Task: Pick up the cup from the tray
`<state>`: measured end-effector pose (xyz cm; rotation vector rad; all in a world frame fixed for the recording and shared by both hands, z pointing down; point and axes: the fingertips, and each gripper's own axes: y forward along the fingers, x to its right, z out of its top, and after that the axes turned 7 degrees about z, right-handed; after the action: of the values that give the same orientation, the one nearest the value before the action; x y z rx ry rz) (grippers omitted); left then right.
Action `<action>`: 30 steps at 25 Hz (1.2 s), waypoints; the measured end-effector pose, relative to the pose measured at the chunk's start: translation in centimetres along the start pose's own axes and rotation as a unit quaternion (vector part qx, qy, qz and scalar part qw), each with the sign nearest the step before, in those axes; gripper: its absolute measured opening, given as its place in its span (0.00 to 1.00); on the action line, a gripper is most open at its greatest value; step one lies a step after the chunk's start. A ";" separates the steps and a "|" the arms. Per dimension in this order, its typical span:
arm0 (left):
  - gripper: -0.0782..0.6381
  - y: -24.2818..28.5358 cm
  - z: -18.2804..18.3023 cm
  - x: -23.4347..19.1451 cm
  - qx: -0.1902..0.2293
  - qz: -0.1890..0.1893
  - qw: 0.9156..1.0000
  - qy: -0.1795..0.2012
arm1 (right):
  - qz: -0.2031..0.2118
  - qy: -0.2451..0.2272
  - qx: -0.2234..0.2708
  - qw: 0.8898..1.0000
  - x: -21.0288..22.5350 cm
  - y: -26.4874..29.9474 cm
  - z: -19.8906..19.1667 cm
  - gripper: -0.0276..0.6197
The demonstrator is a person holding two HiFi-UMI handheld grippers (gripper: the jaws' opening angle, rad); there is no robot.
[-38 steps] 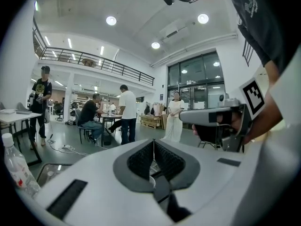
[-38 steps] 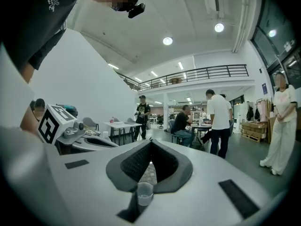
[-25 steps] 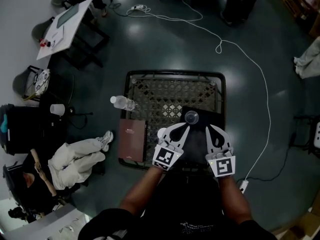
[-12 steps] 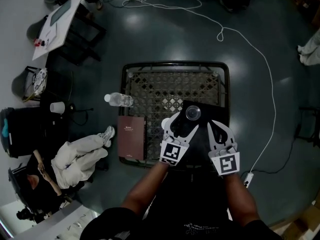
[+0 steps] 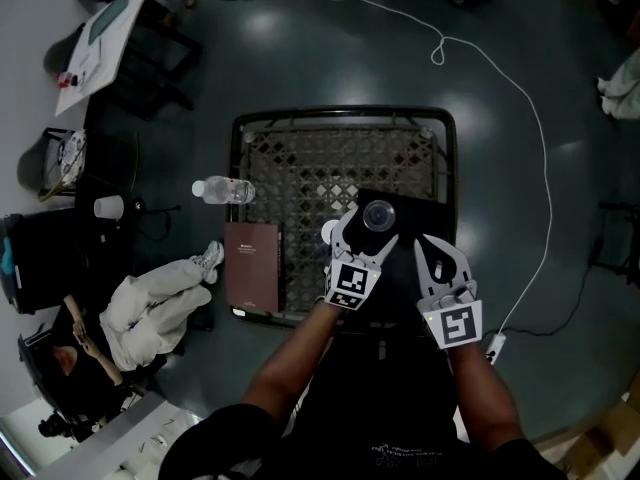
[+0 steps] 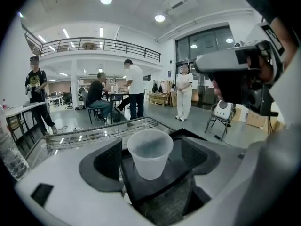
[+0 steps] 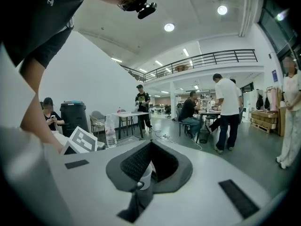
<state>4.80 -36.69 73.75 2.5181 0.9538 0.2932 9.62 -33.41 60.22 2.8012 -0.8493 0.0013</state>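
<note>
Jaws on the left gripper (image 5: 362, 236) have just opened wide as it came down to flank the cup (image 5: 379, 215) on the tray (image 5: 420, 218), not touching it; closing should follow. Right gripper (image 5: 442, 253) jaws are together.

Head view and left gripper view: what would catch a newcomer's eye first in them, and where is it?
A clear plastic cup stands upright on a black tray, between the jaws of the left gripper, which have just been opening and do not touch it. In the head view the tray lies on a metal mesh table, with a water bottle and a brown book near its left edge.
</note>
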 end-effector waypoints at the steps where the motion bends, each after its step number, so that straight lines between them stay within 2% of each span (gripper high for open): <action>1: 0.64 0.2 -0.2 0.0 -0.004 -0.001 1.000 0.000 | 0.001 0.000 -0.002 1.000 0.0 0.0 -0.2 0.05; 11: 0.64 2.0 -1.4 0.6 -0.023 -0.018 1.000 -0.007 | 0.011 0.008 -0.048 0.999 0.2 -0.2 -4.3 0.05; 23: 0.64 3.2 -1.9 -0.3 -0.035 -0.007 0.999 -0.003 | 0.013 0.035 -0.096 0.995 0.0 -0.2 -7.4 0.05; 26: 0.54 3.3 -1.6 -0.6 -0.030 0.000 1.000 -0.002 | 0.012 0.033 -0.099 0.995 0.1 -0.1 -7.8 0.05; 30: 0.54 3.4 -1.4 -0.7 -0.029 -0.003 1.000 -0.002 | 0.010 0.032 -0.094 0.995 0.2 0.2 -7.6 0.05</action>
<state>5.73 -39.00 76.57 2.4629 0.9382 0.3105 10.16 -32.18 67.67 2.6034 -0.8161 0.0125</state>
